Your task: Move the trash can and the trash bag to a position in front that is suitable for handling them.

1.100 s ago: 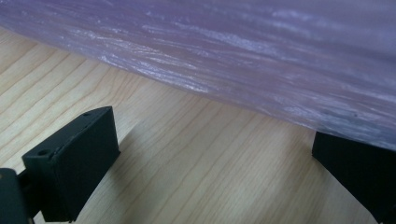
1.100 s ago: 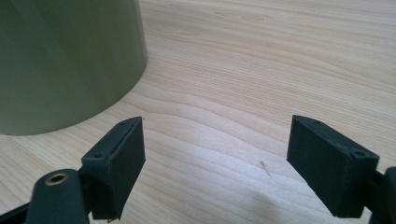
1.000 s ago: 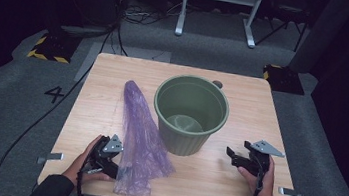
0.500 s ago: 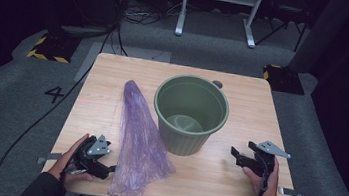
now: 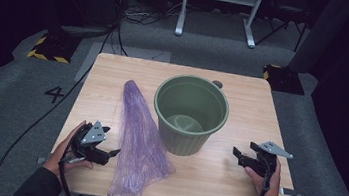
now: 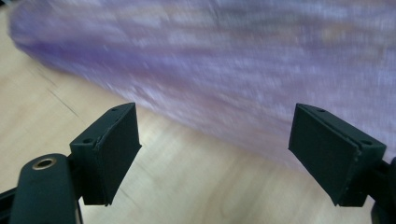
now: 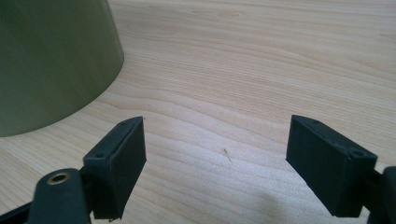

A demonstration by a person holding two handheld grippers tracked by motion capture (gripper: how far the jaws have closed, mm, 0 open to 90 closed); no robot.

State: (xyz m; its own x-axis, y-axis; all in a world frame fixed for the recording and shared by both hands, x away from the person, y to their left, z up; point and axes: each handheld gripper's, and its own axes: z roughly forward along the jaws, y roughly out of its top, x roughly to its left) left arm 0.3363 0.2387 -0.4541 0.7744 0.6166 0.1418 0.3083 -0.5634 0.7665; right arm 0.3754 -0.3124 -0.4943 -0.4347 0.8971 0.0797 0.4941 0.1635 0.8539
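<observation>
One pale wooden worktop (image 5: pixel 232 185) carries one round green plastic bucket (image 5: pixel 191 111) and one crinkled purple plastic bag (image 5: pixel 139 141). Two black hand-held grippers, left gripper (image 5: pixel 111 153) and right gripper (image 5: pixel 237 154), are over it.

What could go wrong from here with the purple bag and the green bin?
The purple plastic bag lies flat and thin on the table; the left gripper, jaws open beside its edge, might pinch too little film or scrape the wood. The green bin stands free, close beside the bag, so a tug may nudge or tip it. The right gripper is open, apart from the bin, not steadying it.
</observation>
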